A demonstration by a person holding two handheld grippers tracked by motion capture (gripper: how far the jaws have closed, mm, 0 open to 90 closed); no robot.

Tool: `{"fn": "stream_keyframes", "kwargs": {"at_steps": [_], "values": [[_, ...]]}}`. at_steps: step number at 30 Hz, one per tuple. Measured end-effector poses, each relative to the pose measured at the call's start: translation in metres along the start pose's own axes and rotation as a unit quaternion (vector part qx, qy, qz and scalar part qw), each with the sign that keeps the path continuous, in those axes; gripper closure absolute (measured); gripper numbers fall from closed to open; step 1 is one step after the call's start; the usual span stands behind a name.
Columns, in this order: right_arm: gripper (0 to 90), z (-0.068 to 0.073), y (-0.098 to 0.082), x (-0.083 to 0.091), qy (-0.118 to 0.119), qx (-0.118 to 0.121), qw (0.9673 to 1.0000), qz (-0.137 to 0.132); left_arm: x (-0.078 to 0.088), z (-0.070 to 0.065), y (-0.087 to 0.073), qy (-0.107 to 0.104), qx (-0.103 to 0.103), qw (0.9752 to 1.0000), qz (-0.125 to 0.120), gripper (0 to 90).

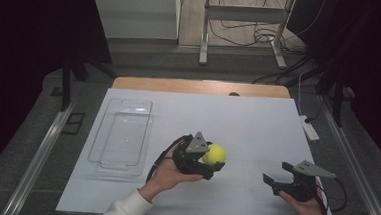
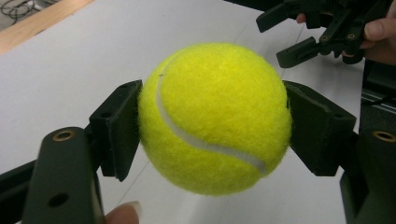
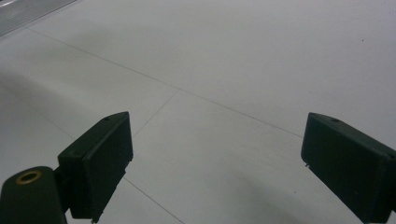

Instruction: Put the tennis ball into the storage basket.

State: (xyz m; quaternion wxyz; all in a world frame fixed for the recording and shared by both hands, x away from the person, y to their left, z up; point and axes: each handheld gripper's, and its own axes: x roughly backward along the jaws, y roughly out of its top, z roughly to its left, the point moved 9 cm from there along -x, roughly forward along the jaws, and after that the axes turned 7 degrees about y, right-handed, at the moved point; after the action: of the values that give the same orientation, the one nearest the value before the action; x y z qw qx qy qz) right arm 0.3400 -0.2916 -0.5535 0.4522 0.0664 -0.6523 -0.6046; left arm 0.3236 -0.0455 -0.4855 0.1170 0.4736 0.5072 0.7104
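High view: a tennis ball (image 1: 214,154) is clamped in the left gripper (image 1: 211,160) mid-table; the right gripper (image 1: 277,178) is held open, empty. Judged next: carriage to the clear tray (image 1: 106,158) at the left edge.

One tennis ball (image 1: 215,153); one clear tray (image 1: 121,136); two tongs (image 1: 209,165) (image 1: 277,178)

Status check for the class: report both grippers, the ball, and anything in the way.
Left gripper shut on fuzzy yellow tennis ball. Right gripper open, empty. Clear plastic tray apart, left.
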Motion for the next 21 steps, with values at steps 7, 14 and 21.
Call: {"fn": "stream_keyframes", "kwargs": {"at_steps": [7, 14, 21], "values": [[9.2, 0.000, 0.000, 0.000, 0.000, 0.000, 1.0000, 0.000, 0.007, 0.008, 0.003, 0.009, 0.008, 0.9999, -0.010, 26.4], [9.2, 0.000, 0.000, 0.000, -0.001, 0.000, 1.0000, -0.001, 0.012, 0.014, 0.005, 0.016, 0.014, 0.9996, -0.016, 26.4], [9.3, 0.000, 0.000, 0.000, -0.002, 0.002, 1.0000, -0.001, 0.015, 0.018, 0.006, 0.021, 0.017, 0.9994, -0.020, 26.4]]}}
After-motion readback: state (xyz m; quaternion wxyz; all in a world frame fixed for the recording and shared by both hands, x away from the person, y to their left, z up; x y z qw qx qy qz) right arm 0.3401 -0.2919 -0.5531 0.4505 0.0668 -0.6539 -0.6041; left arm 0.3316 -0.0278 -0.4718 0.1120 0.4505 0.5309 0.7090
